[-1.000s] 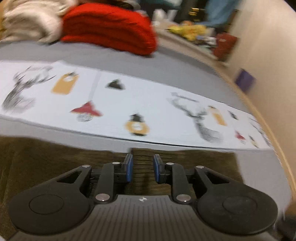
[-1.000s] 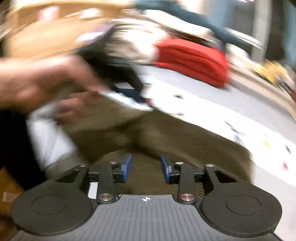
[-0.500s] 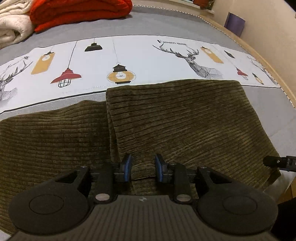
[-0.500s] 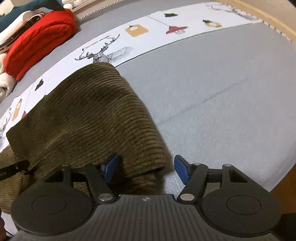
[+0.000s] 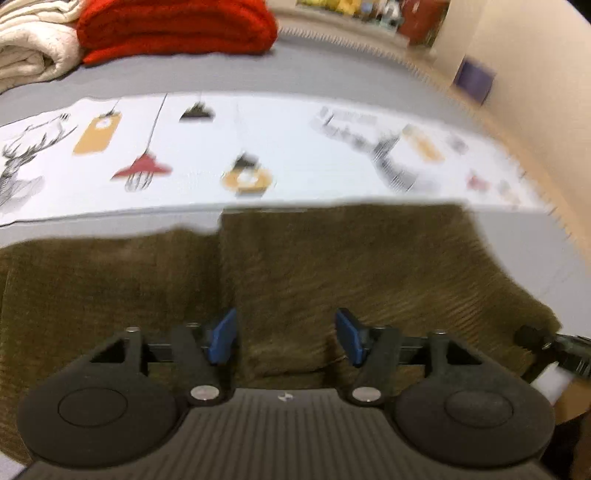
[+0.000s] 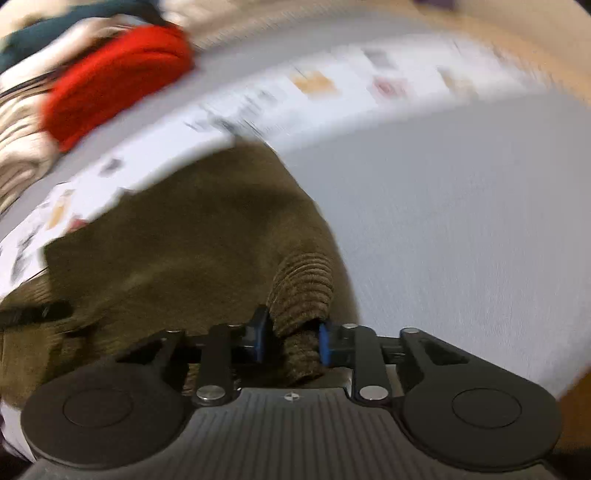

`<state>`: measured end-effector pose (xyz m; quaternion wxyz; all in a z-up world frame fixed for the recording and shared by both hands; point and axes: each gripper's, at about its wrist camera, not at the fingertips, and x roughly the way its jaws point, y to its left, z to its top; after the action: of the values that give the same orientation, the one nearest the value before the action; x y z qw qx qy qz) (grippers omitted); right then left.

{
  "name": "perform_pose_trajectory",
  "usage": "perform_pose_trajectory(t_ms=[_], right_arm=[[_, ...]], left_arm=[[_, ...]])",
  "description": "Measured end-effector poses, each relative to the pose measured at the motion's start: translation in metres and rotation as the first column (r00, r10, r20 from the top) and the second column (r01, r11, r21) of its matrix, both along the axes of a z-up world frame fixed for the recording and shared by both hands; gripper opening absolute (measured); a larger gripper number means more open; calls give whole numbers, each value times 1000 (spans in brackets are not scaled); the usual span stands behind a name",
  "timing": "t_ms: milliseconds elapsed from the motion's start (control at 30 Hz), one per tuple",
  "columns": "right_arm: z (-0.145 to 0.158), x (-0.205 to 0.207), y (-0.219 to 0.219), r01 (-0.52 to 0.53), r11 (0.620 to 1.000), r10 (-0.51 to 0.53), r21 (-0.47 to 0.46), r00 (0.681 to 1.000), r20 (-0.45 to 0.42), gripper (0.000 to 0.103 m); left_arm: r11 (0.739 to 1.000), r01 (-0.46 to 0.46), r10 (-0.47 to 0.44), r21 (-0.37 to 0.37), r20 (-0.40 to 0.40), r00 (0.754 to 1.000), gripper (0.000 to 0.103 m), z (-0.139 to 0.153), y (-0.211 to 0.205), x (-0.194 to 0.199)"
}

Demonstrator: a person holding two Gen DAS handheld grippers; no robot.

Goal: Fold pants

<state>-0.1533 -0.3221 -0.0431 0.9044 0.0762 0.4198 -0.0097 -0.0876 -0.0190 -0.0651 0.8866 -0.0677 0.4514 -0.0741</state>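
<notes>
Olive corduroy pants lie folded on a grey cover, one layer overlapping another. In the left wrist view my left gripper hovers over their near edge; its jaws are opening, the cloth lies under the gap and the blue pads do not press it. In the right wrist view my right gripper is closing on the right end of the pants, with a bunched ridge of corduroy pinched between its pads. The tip of the right gripper shows at the left view's right edge.
A white runner printed with lamps and deer lies beyond the pants. Behind it are a folded red blanket and a cream knit. Bare grey cover stretches to the right. A beige wall borders the far right.
The left jaws have spread wide apart over the pants' near edge. The right jaws have come together onto the folded end, which now bunches up between them. Both views are blurred by motion.
</notes>
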Motion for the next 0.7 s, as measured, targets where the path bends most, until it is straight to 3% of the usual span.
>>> perform_pose_trajectory(t_ms=[67,133,200,300,367,500,533,600,633,667,700], right_arm=[[23,-16,33,-169,978,186,-122,971,149,25],[41,-37,66,-327,915,385,-236,884,265,25],[48,-58,93,-436,842,527,-318,789,315,25],[45,-82,129,-526,731,673,-435,664,328,24],[43,-93,149,-569,668,738,-479,590,329,24],[28,-109,187,-638,525,847,-564,456,273,24],[23,-110,193,-643,505,858,-575,445,257,24],[20,-106,200,-659,503,860,-559,447,247,24],[19,-104,203,-663,499,862,-558,444,244,23],[19,-103,205,-665,492,866,-562,438,240,23],[19,-102,206,-668,487,869,-563,433,238,23]], left_arm=[[994,27,-22,-108,42,999,85,21,3,-2],[967,79,-62,-243,75,995,87,42,10,-4],[924,136,-109,-358,97,989,94,56,15,-6],[875,223,-199,-429,101,975,101,64,14,-8],[872,246,-227,-423,95,969,101,63,10,-9],[930,199,-191,-309,54,980,94,55,8,-8],[945,184,-180,-271,41,983,88,51,9,-6],[963,171,-169,-209,28,985,79,48,12,-4],[970,165,-162,-178,29,986,68,47,13,-4],[977,153,-150,-146,28,988,49,46,14,-3],[985,134,-133,-105,18,991,42,44,16,-3]])
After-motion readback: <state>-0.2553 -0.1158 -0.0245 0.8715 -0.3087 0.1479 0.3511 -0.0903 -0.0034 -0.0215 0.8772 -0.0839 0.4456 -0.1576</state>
